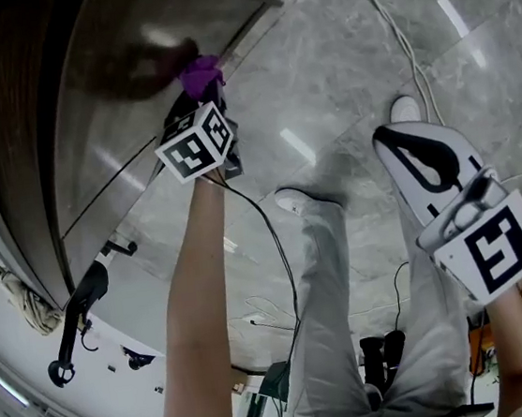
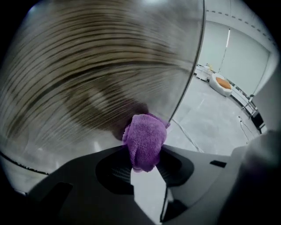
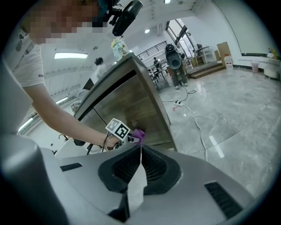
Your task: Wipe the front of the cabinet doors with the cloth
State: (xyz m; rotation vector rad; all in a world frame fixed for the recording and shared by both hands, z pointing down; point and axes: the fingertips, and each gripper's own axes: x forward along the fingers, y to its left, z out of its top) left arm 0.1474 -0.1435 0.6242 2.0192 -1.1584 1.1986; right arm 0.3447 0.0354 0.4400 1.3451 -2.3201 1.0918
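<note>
A bunched purple cloth point(image 2: 145, 140) is pinched between the jaws of my left gripper point(image 2: 143, 163), which is shut on it. The cloth point(image 1: 199, 72) presses against the glossy wood-grain cabinet door point(image 1: 123, 87), close to the door's right edge and low down. A dark reflection of the cloth shows on the door point(image 2: 96, 74). My right gripper point(image 1: 386, 136) hangs apart over the floor, shut with nothing between its jaws point(image 3: 141, 147). From the right gripper view I see the cabinet point(image 3: 131, 96), the left gripper point(image 3: 119, 130) and the cloth point(image 3: 138, 133) at its front.
Grey marble floor point(image 1: 337, 61) spreads to the right of the cabinet, with a white cable point(image 1: 400, 35) lying across it. The person's legs point(image 1: 322, 280) and shoe point(image 1: 293, 199) stand between the grippers. A white counter with a black device point(image 1: 76, 320) sits at lower left.
</note>
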